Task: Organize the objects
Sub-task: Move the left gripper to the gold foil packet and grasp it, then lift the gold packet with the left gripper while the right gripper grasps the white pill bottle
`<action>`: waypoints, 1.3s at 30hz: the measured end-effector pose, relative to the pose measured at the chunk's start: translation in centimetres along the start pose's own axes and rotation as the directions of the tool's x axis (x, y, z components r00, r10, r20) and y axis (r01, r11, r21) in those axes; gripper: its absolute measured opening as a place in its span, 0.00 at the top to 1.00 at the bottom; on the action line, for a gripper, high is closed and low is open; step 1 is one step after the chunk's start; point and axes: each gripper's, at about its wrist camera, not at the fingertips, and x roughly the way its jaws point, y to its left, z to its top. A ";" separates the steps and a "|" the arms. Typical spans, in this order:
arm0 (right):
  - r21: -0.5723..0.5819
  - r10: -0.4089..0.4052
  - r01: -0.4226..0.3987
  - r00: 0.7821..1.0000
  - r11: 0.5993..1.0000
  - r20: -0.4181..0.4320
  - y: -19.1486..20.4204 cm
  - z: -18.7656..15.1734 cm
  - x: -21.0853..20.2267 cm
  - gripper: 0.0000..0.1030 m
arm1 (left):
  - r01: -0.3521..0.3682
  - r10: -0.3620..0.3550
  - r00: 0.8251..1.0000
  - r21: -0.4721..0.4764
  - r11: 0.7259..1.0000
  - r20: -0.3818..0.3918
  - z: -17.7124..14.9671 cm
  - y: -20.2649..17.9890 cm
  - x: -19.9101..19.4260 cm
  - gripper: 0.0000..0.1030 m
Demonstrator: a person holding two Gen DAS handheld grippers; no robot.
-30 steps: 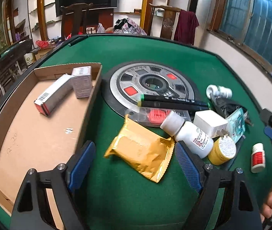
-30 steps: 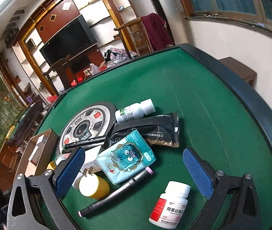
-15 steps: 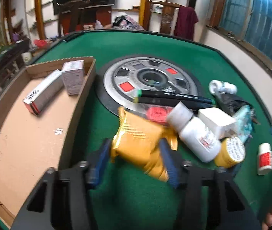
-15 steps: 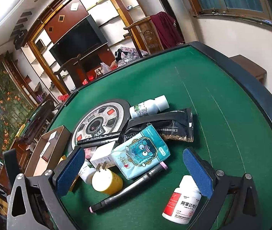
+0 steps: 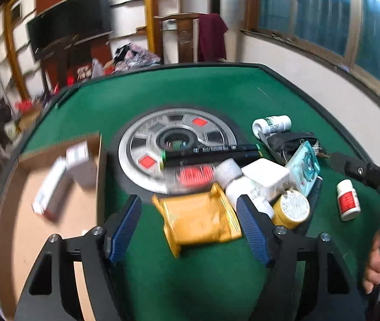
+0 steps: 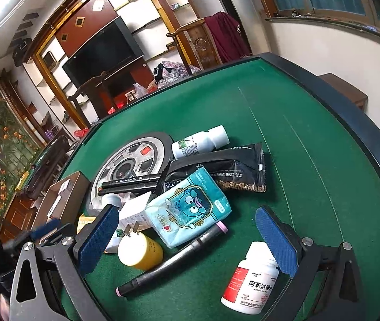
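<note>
A yellow foil packet (image 5: 199,218) lies on the green table between the blue pads of my left gripper (image 5: 190,219), which is open around it without touching. A cardboard box (image 5: 56,203) with two small cartons sits to its left. My right gripper (image 6: 187,238) is open and empty above a pile: a light-blue tissue pack (image 6: 190,211), a grey pen (image 6: 171,259), a yellow-bodied bottle (image 6: 140,251), a white charger (image 6: 133,215) and a black packet (image 6: 222,168). A red-labelled white pill bottle (image 6: 251,281) lies by its right pad.
A round grey wheel-like disc (image 5: 173,144) sits mid-table with two black markers (image 5: 211,153) across it. Two more white bottles lie in the pile, one (image 5: 243,187) by the packet, one (image 5: 271,124) farther back. The table has a raised dark rim (image 6: 350,112).
My left gripper closed partly around the yellow packet half a second ago and has now opened wider; the packet has turned and shifted. My right gripper moved closer over the pile.
</note>
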 end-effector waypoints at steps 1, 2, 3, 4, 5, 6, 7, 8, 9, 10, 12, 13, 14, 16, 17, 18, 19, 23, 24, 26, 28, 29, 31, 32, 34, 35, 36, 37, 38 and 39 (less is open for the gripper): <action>-0.002 0.000 0.000 1.000 1.000 -0.004 0.1 0.0 0.1 0.00 | -0.001 0.001 1.000 -0.019 1.000 0.008 0.7 0.4 0.4 0.30; -0.008 -0.001 0.001 1.000 1.000 -0.005 0.2 -0.1 0.1 0.00 | 0.012 -0.012 1.000 -0.051 0.999 0.005 1.3 0.9 0.9 0.30; -0.016 -0.003 0.003 1.000 1.000 -0.004 0.4 -0.1 0.1 0.00 | 0.029 -0.030 1.000 -0.092 0.995 -0.009 1.7 1.4 1.8 0.30; -0.028 -0.007 0.007 1.000 1.000 -0.002 0.6 -0.2 0.0 0.00 | 0.049 -0.054 0.998 -0.129 0.990 -0.031 1.9 1.9 3.0 0.30; -0.035 -0.009 0.009 1.000 0.999 0.000 0.7 -0.3 0.0 0.00 | 0.083 -0.093 0.994 -0.156 0.984 -0.055 1.8 2.2 4.1 0.30; -0.041 -0.011 0.011 1.000 0.999 0.001 0.8 -0.3 0.0 0.00 | 0.131 -0.148 0.985 -0.183 0.974 -0.084 1.6 2.4 5.3 0.32; -0.045 -0.013 0.013 1.000 0.999 0.001 0.9 -0.4 -0.1 0.00 | 0.190 -0.215 0.972 -0.220 0.957 -0.097 1.2 2.6 6.0 0.36; -0.047 -0.012 0.012 1.000 0.999 0.001 1.0 -0.4 -0.1 0.00 | 0.237 -0.267 0.959 -0.247 0.939 -0.096 0.9 2.9 6.2 0.40; -0.045 -0.011 0.011 1.000 0.999 -0.001 0.9 -0.4 -0.1 0.00 | 0.272 -0.307 0.946 -0.261 0.926 -0.104 0.6 3.0 6.3 0.44; -0.042 -0.010 0.010 1.000 0.999 -0.002 0.9 -0.4 -0.1 0.00 | 0.304 -0.345 0.931 -0.268 0.914 -0.118 0.3 3.0 6.3 0.51; -0.026 -0.003 0.003 1.000 1.000 -0.016 0.8 -0.4 0.1 0.00 | 0.369 -0.418 0.893 -0.260 0.892 -0.168 -0.5 2.4 6.1 0.56; -0.020 0.000 -0.001 1.000 1.000 -0.024 0.8 -0.4 0.2 0.00 | 0.390 -0.437 0.880 -0.245 0.888 -0.184 -1.0 2.0 5.7 0.57; -0.014 0.007 -0.008 0.999 1.000 -0.033 0.7 -0.5 0.3 0.00 | 0.405 -0.445 0.873 -0.213 0.889 -0.200 -1.4 1.4 5.1 0.57; -0.007 0.013 -0.013 0.999 1.000 -0.035 0.6 -0.5 0.3 0.00 | 0.410 -0.433 0.877 -0.145 0.901 -0.210 -2.1 0.4 3.7 0.57; -0.008 0.013 -0.013 0.999 1.000 -0.032 0.7 -0.6 0.1 0.00 | 0.404 -0.418 0.885 -0.105 0.909 -0.205 -2.4 0.0 2.9 0.56; -0.009 0.012 -0.012 0.999 1.000 -0.030 0.7 -0.6 0.1 0.00 | 0.393 -0.400 0.894 -0.074 0.916 -0.201 -2.6 -0.4 2.3 0.55; -0.011 0.010 -0.010 1.000 1.000 -0.029 0.7 -0.6 0.0 0.00 | 0.375 -0.372 0.908 -0.020 0.927 -0.194 -2.9 -0.9 1.5 0.47; -0.011 0.008 -0.008 0.999 1.000 -0.039 0.7 -0.7 0.2 0.00 | 0.320 -0.289 0.936 0.146 0.936 -0.199 -4.1 -3.0 0.4 0.34; -0.012 0.005 -0.006 0.999 1.000 -0.038 0.7 -0.8 0.2 0.00 | 0.296 -0.257 0.944 0.188 0.937 -0.206 -4.4 -3.6 0.5 0.34; -0.015 -0.001 0.000 1.000 1.000 -0.031 0.7 -0.8 0.1 0.00 | 0.260 -0.208 0.954 0.251 0.932 -0.218 -5.1 -4.2 1.0 0.34; -0.013 0.009 -0.009 1.000 1.000 -0.026 0.7 -0.8 -0.1 0.00 | 0.250 -0.186 0.952 0.273 0.929 -0.242 -5.6 -5.0 2.0 0.34; -0.008 0.018 -0.018 1.000 1.000 -0.023 0.6 -0.7 -0.2 0.00 | 0.251 -0.185 0.951 0.269 0.930 -0.247 -5.7 -5.2 2.3 0.33; 0.003 0.026 -0.026 0.999 1.000 -0.019 0.4 -0.7 -0.3 0.00 | 0.259 -0.202 0.949 0.237 0.936 -0.240 -5.6 -4.9 2.3 0.33; 0.011 0.029 -0.029 0.999 1.000 -0.019 0.3 -0.6 -0.3 0.00 | 0.255 -0.202 0.951 0.223 0.941 -0.235 -5.6 -4.9 2.4 0.33; 0.029 0.037 -0.036 0.999 0.999 -0.022 0.0 -0.5 -0.3 0.00 | 0.238 -0.190 0.957 0.218 0.947 -0.221 -5.8 -5.0 2.2 0.33; 0.036 0.040 -0.039 0.999 0.999 -0.023 -0.2 -0.5 -0.2 0.00 | 0.229 -0.184 0.959 0.209 0.951 -0.215 -5.9 -5.0 2.0 0.33; 0.043 0.041 -0.040 0.999 0.998 -0.023 -0.4 -0.4 -0.2 0.00 | 0.219 -0.177 0.962 0.199 0.955 -0.210 -6.0 -5.0 1.9 0.33; 0.049 0.040 -0.039 0.999 0.998 -0.021 -0.5 -0.4 -0.3 0.00 | 0.210 -0.172 0.964 0.184 0.960 -0.204 -6.1 -5.0 1.9 0.40; 0.056 0.038 -0.037 0.999 0.998 -0.014 -0.7 -0.2 -0.4 0.00 | 0.194 -0.161 0.969 0.166 0.967 -0.190 -6.2 -4.9 1.6 0.52; 0.063 0.039 -0.039 0.999 0.997 -0.008 -0.9 -0.2 -0.5 0.00 | 0.191 -0.161 0.969 0.150 0.970 -0.190 -6.4 -4.8 1.4 0.57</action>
